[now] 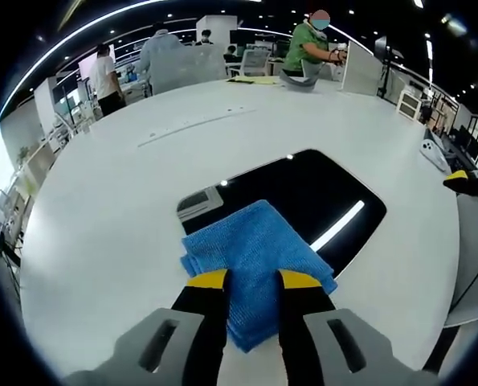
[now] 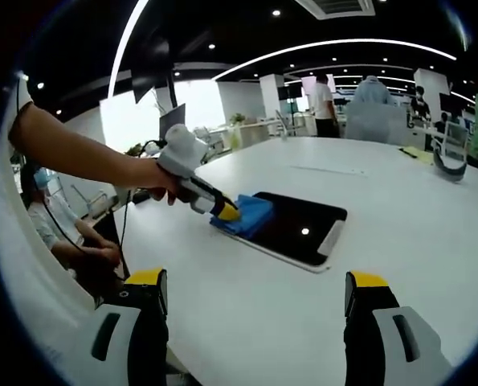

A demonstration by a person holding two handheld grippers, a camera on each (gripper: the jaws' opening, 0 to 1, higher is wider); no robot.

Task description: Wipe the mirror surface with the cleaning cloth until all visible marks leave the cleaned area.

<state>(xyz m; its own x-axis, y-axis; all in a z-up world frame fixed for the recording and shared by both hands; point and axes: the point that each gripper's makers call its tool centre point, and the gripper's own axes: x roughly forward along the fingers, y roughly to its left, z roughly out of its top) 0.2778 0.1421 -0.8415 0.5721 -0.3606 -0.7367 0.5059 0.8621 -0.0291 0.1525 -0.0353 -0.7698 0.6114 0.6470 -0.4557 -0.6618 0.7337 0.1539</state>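
Big white round worktop in an open-plan office, dark ceiling with strip lights and people standing at desks around 12 o'clock. The mirror lies flat mid-worktop, dark and reflecting the ceiling lights. A folded blue cloth sits on its near corner, pinched by the left gripper. The right gripper hovers off to the side over bare worktop, jaws spread wide, holding nothing.
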